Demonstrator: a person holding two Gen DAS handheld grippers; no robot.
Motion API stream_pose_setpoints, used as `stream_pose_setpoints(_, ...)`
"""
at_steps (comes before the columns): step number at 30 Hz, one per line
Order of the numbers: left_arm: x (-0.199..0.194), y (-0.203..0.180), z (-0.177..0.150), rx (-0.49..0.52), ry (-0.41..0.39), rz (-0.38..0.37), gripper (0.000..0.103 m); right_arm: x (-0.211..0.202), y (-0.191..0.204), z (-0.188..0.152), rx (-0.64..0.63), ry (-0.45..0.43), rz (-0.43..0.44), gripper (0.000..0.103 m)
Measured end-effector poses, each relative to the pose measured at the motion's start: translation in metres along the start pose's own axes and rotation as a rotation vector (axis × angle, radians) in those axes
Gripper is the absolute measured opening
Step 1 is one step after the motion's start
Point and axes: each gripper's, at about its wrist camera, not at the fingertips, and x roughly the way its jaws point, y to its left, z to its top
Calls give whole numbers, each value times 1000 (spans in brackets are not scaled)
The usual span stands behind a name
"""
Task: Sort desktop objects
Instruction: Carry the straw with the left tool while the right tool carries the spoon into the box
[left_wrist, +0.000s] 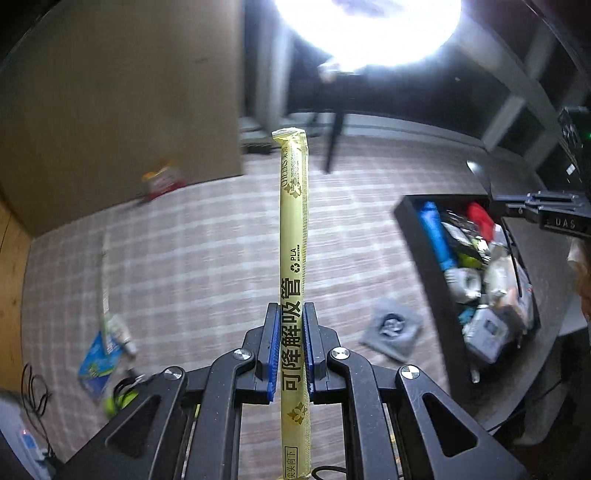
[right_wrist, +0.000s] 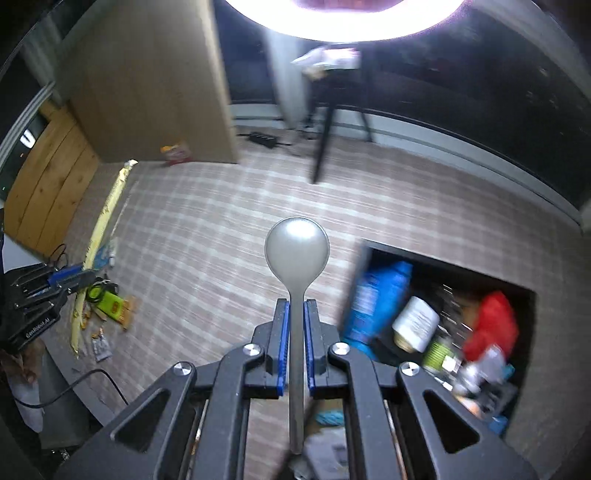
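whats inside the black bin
In the black bin: a blue bottle, a white bottle, something red and blurred clutter. Whatever lies under that pile is covered.

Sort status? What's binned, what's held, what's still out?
Done: the black bin already holds a blue bottle, a red item and more. In hand: the left hand-held gripper clamps a gold paper-wrapped straw; the right hand-held gripper clamps a grey metal spoon. Left: a grey pouch, a blue packet and a red snack pack.
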Motion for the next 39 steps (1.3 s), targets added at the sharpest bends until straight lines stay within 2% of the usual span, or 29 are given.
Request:
stream_pose_setpoints(5, -3, -52, 13, 75, -10, -31, 10, -38, -48, -19, 49, -35, -56, 8)
stream_pose_setpoints(16, 38, -176, 35, 179, 52, -163, 10, -47, -148, -64, 175, 17, -148, 8)
stream_pose_setpoints(23, 39, -254, 46, 272, 59, -221, 10, -42, -191, -88, 241, 43, -155, 8)
stream_pose_setpoints(30, 52, -301, 47, 322, 83, -215, 11, -41, -211, -97, 266, 40, -144, 8)
stream_pose_setpoints(32, 59, -309, 50, 317, 96, -215, 17, -41, -214, -98, 271, 41, -142, 8)
stream_pose_setpoints(33, 62, -312, 51, 314, 108, -205, 33, -40, -216, -98, 277, 48, -136, 9)
stream_pose_setpoints(34, 63, -313, 51, 309, 101, -195, 42, -40, -218, -98, 284, 52, -134, 12)
stream_pose_setpoints(36, 60, -314, 51, 315, 74, -174, 42, -41, -219, -98, 283, 45, -131, 20)
stream_pose_setpoints(38, 59, -315, 50, 322, 75, -165, 42, -42, -217, -98, 275, 41, -125, 31)
stream_pose_setpoints(39, 58, -315, 50, 323, 73, -153, 42, -42, -217, -97, 267, 43, -125, 33)
